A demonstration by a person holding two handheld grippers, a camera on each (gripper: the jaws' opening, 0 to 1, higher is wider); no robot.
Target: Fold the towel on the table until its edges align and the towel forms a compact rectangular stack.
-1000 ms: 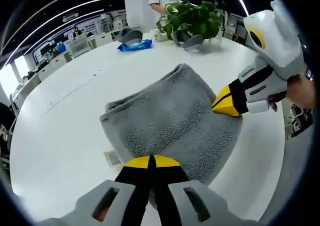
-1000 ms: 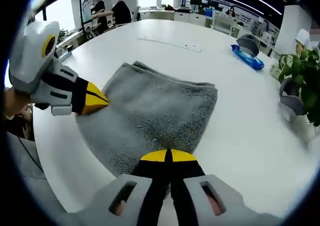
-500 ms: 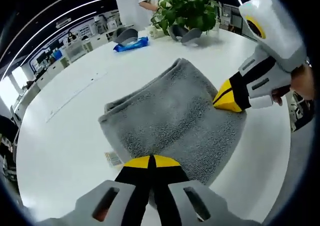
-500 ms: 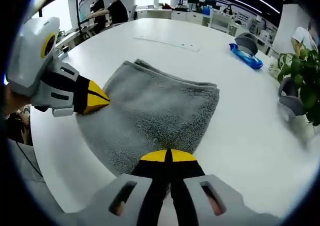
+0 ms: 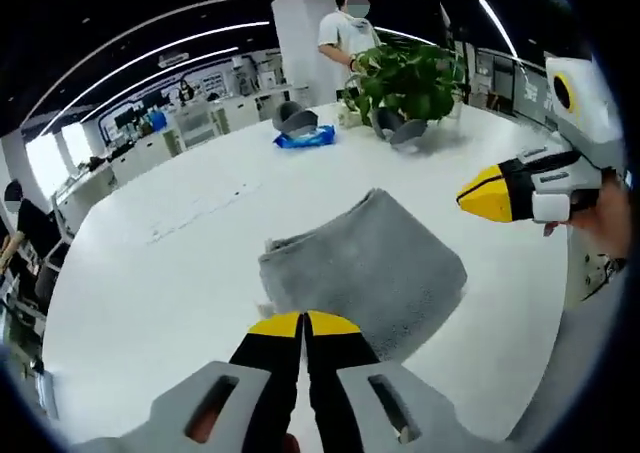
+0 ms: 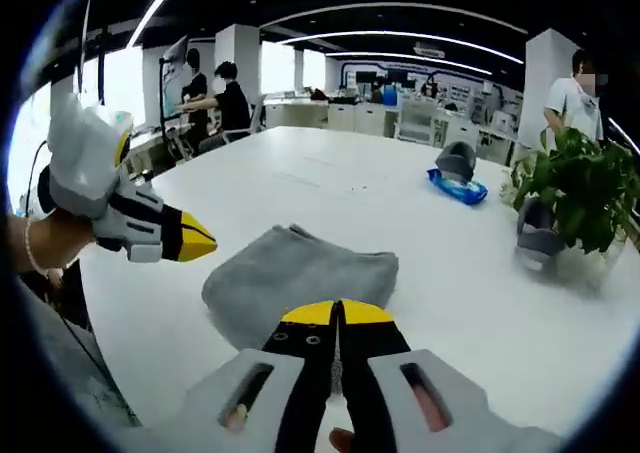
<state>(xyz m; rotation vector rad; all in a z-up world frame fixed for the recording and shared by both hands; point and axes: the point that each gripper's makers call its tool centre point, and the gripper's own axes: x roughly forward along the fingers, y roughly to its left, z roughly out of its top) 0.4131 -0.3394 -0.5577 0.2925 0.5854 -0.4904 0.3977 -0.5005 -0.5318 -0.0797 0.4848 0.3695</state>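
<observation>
- On the round white table (image 5: 150,293), the folded grey terry towel (image 5: 365,268) lies as a compact stack, well short of the potted green plant (image 5: 405,73).
- My left gripper (image 5: 303,325) hangs above the towel's near edge, tips pressed together and holding nothing.
- My right gripper (image 6: 340,313) is likewise clenched on nothing, clear of the cloth; the left view shows it off to one side.
- I judge the towel soft, limp and light; if a layer needs squaring, I'd pinch a corner of the top fold.
- Bare tabletop rings the towel; the blue packet (image 6: 457,187) and plant sit far off, so there's ample room.
</observation>
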